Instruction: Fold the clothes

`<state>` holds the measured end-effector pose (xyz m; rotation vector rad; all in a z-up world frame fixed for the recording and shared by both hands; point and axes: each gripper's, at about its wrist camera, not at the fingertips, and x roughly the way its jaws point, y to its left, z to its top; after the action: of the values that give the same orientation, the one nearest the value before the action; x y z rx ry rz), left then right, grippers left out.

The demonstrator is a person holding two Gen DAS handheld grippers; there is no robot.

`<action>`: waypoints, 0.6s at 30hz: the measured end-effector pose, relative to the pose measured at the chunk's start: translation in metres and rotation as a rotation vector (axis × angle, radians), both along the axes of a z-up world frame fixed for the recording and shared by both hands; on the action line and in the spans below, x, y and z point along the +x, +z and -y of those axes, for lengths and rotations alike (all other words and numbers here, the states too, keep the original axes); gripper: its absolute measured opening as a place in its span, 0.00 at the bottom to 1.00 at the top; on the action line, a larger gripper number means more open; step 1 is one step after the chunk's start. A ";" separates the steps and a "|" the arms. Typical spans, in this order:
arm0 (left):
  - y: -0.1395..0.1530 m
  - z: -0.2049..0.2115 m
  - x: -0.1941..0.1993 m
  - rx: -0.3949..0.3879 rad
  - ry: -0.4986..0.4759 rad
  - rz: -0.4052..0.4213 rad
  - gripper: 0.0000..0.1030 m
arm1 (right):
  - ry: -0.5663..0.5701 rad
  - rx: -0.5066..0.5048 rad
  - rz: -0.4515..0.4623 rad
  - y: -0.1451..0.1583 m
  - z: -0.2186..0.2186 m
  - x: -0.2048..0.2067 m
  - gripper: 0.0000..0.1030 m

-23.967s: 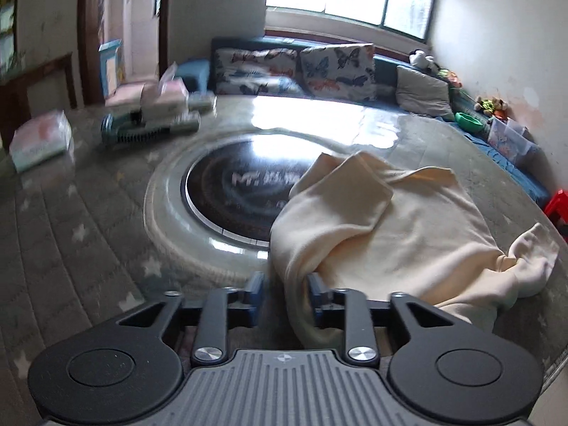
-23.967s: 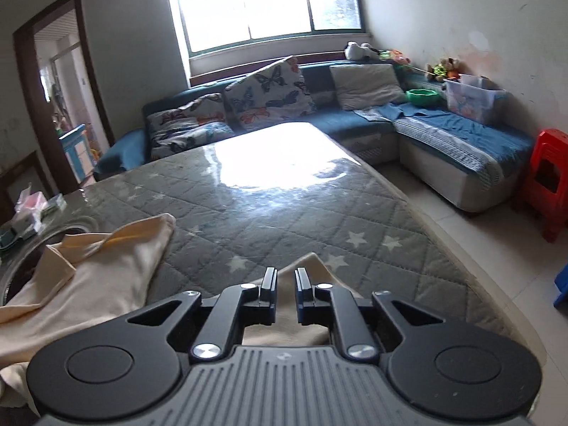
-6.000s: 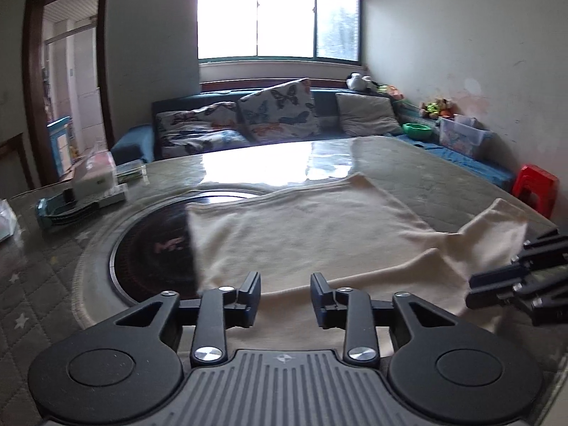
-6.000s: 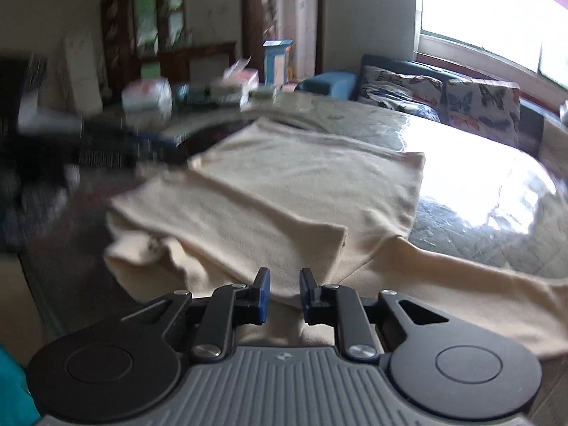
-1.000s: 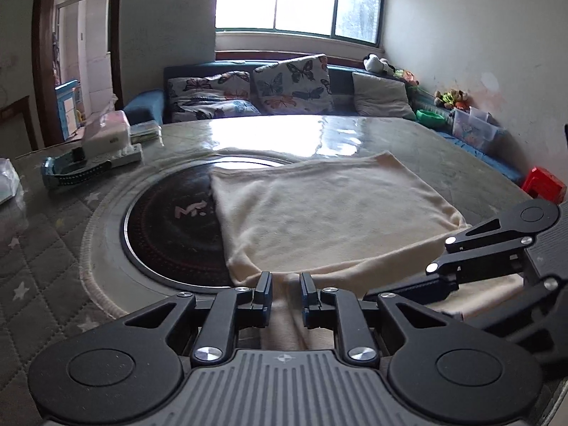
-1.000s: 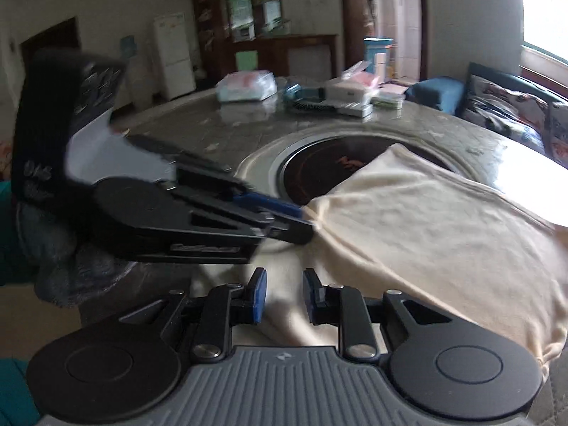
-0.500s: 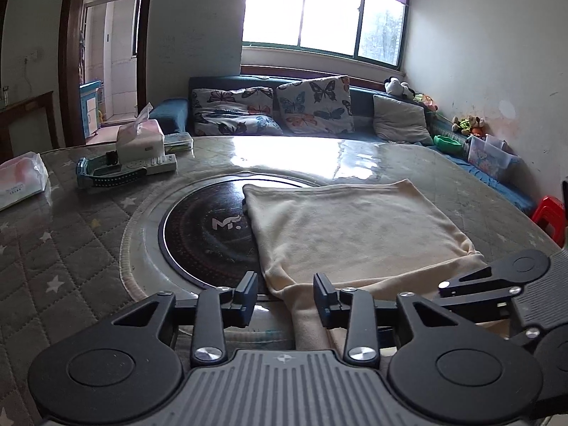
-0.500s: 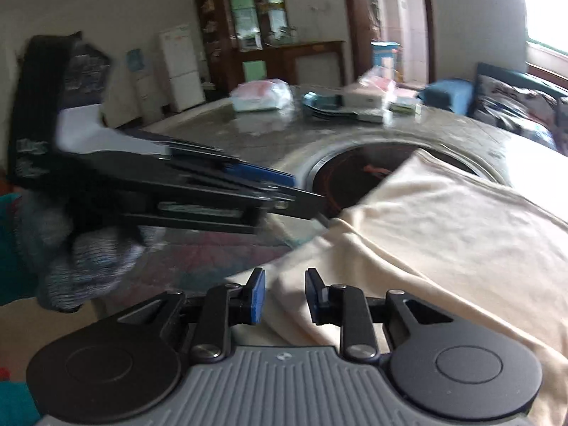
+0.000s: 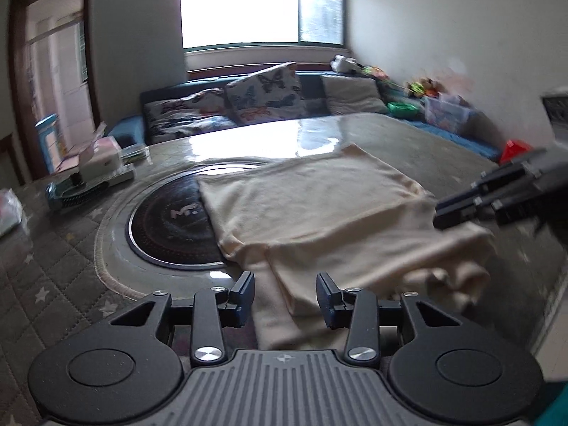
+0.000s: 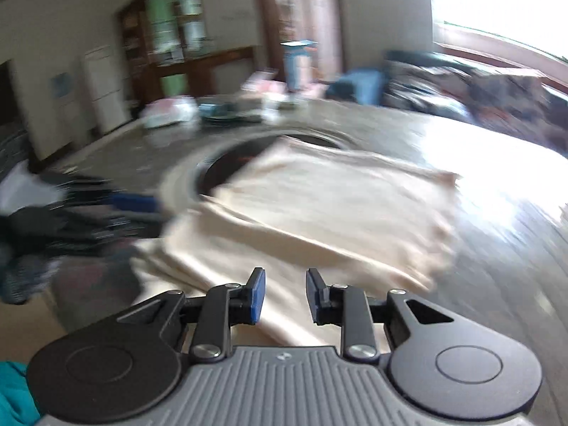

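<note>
Table [image 9: 408,135], cream garment [image 9: 319,206]; cabinets [image 10: 170,46] rightward only.

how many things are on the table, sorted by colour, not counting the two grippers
Cream: 1, the garment
White: 2, the tissue box and the tissue pack
Teal: 1, the tray
Total: 4; smaller items near the tray are too blurred to count.

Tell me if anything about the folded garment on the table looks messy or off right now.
Yes. The cream garment lies mostly flat, but its near right corner is bunched and rumpled at the table edge, and a strip trails toward the left gripper. Both grippers are open and hold nothing.
</note>
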<state>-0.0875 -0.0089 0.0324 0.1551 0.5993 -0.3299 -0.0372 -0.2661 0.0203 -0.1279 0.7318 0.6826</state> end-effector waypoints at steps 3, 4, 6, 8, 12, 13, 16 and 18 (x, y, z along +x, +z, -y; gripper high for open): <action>-0.004 0.008 -0.017 0.071 -0.078 0.005 0.40 | -0.048 -0.048 -0.021 -0.010 0.019 0.000 0.24; -0.005 0.010 -0.023 0.098 -0.102 0.008 0.40 | -0.041 -0.090 -0.006 -0.014 0.022 -0.003 0.24; -0.008 0.013 -0.032 0.144 -0.143 0.009 0.40 | -0.035 -0.098 0.008 -0.014 0.025 -0.008 0.24; -0.012 0.018 -0.036 0.177 -0.164 0.017 0.40 | -0.039 -0.087 0.021 -0.012 0.026 -0.010 0.24; -0.018 0.029 -0.039 0.223 -0.199 0.044 0.40 | -0.033 -0.082 0.032 -0.014 0.023 -0.013 0.24; -0.018 0.032 -0.038 0.226 -0.207 0.053 0.40 | -0.024 -0.103 0.041 -0.016 0.019 -0.014 0.25; -0.020 0.039 -0.038 0.237 -0.231 0.080 0.40 | -0.008 -0.143 0.056 -0.018 0.012 -0.017 0.25; -0.022 0.043 -0.037 0.244 -0.246 0.098 0.40 | -0.007 -0.142 0.062 -0.012 0.015 -0.021 0.25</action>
<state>-0.1248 -0.0521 0.0106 0.4798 0.5220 -0.4842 -0.0582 -0.2810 0.0078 -0.2748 0.7205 0.6169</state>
